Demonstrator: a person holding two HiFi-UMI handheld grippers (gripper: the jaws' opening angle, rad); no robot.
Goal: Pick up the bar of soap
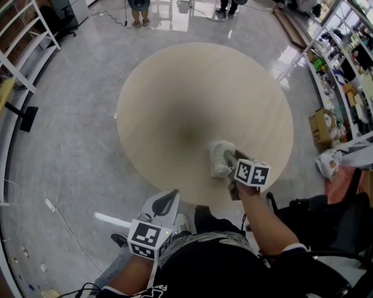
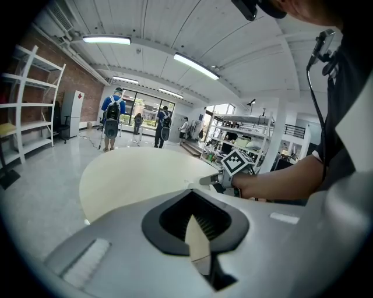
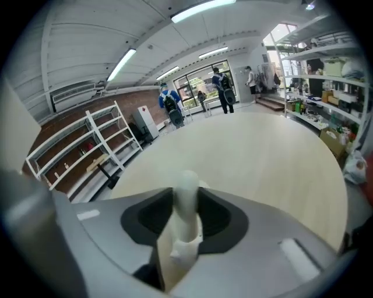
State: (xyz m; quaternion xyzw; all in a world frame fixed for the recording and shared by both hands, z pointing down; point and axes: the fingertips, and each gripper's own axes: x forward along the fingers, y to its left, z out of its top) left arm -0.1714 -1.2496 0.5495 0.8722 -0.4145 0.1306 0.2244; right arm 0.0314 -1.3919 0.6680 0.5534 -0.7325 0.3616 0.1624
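A white bar of soap is at the near right of the round beige table, clamped between the jaws of my right gripper. In the right gripper view the soap stands upright between the two jaws, and the right gripper is shut on it. Whether the soap still touches the tabletop I cannot tell. My left gripper is off the table's near edge, above the person's lap, shut with nothing in it. From the left gripper view the right gripper shows across the table.
White shelving stands on the left, stocked racks and a cardboard box on the right. A black chair is at the near right. People stand beyond the table's far side. A cable lies on the floor.
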